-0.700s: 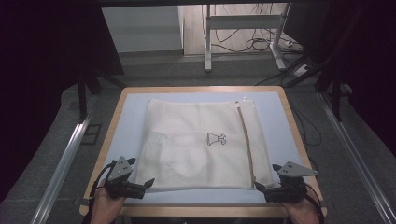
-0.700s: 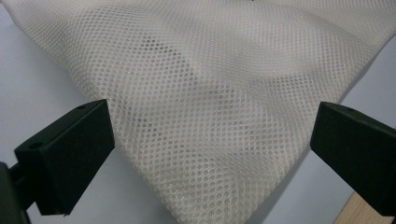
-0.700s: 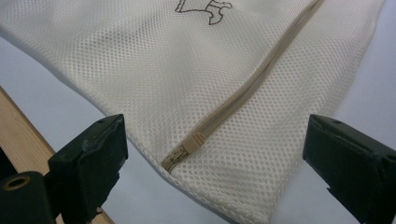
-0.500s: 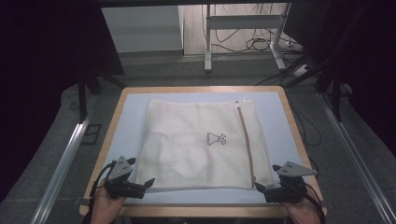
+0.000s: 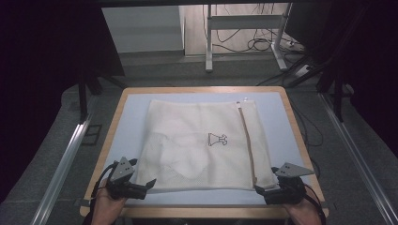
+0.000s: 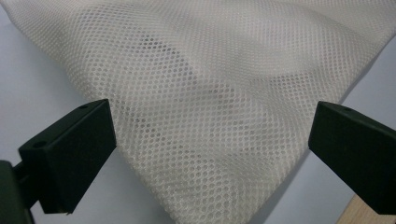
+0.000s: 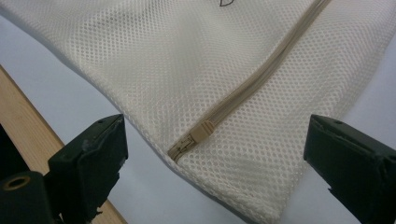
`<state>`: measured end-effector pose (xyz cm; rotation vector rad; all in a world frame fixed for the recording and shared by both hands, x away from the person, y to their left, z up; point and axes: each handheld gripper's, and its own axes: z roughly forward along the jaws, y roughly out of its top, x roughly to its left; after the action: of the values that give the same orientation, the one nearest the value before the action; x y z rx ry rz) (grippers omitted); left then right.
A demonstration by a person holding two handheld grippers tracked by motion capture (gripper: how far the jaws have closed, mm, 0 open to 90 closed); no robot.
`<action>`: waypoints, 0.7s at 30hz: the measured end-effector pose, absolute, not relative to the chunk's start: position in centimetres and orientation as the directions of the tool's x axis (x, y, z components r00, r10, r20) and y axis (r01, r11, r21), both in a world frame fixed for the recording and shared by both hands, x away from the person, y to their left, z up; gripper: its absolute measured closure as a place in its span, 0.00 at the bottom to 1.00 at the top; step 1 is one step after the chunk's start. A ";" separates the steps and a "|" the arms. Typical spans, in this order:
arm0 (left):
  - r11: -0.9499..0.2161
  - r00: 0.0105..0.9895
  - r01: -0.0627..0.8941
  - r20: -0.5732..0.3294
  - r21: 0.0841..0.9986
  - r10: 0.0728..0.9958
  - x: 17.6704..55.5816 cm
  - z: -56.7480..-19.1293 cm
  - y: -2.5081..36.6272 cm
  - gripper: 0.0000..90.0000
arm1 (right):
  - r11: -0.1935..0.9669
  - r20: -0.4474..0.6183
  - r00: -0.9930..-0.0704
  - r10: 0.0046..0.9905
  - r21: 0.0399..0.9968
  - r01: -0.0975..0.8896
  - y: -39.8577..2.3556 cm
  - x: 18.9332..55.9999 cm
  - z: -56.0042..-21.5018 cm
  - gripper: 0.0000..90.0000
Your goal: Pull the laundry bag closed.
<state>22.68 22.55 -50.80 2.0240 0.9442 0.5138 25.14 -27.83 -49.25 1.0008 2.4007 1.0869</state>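
A cream mesh laundry bag [image 5: 202, 145] lies flat on the pale blue table top [image 5: 131, 117], with a small dark logo [image 5: 217, 139] and a beige zipper [image 5: 247, 145] running down its right side. My left gripper [image 5: 149, 184] rests at the bag's near left corner, open, and the corner of mesh [image 6: 210, 154] lies between its spread jaws without being pinched. At the near right corner my right gripper [image 5: 261, 190] is open too. The zipper's end [image 7: 191, 140] and the bag's corner lie between its black jaws, pads apart from the cloth.
A wooden rim [image 5: 202, 89] frames the table, and its near edge [image 7: 28, 126] runs just behind the right gripper. Metal rails [image 5: 61, 159] flank the table on the floor. Desk legs and cables [image 5: 248, 44] stand beyond the far edge.
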 end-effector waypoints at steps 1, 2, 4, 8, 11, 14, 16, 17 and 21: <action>-0.379 0.635 0.436 0.020 0.816 0.772 22.7 -50.8 22.5 0.01 | 0.469 -0.005 -0.703 0.711 0.749 0.468 -27.8 25.1 -49.3 0.07; -0.380 0.634 0.435 0.021 0.816 0.773 22.7 -50.8 22.5 0.01 | 0.469 -0.005 -0.703 0.711 0.749 0.468 -27.8 25.1 -49.3 0.07; -0.380 0.636 0.435 0.020 0.816 0.772 22.7 -50.8 22.5 0.01 | 0.473 -0.005 -0.706 0.709 0.745 0.470 -27.7 25.1 -49.3 0.07; -0.388 0.639 0.439 0.022 0.810 0.769 22.7 -50.9 22.4 0.01 | 0.486 -0.017 -0.711 0.703 0.742 0.462 -27.6 25.1 -49.3 0.07; -0.396 0.644 0.440 0.025 0.806 0.765 22.7 -50.9 22.2 0.01 | 0.496 -0.034 -0.711 0.702 0.740 0.455 -27.4 25.1 -49.3 0.07; -0.403 0.645 0.439 0.031 0.803 0.763 22.7 -50.9 22.2 0.01 | 0.499 -0.042 -0.712 0.701 0.743 0.447 -27.3 25.1 -49.3 0.06; -0.403 0.645 0.440 0.030 0.803 0.764 22.7 -50.9 22.2 0.01 | 0.509 -0.061 -0.723 0.688 0.751 0.421 -27.2 25.1 -49.3 0.05; -0.403 0.644 0.440 0.030 0.803 0.764 22.7 -50.9 22.2 0.01 | 0.522 -0.089 -0.727 0.681 0.755 0.397 -26.9 25.0 -49.2 0.04; -0.405 0.646 0.443 0.029 0.800 0.763 22.7 -51.0 22.1 0.01 | 0.527 -0.096 -0.727 0.680 0.752 0.395 -26.5 25.1 -49.2 0.03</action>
<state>22.74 22.13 -50.99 2.0589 0.9363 0.5050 25.06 -26.53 -49.21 0.8846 2.3914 1.0381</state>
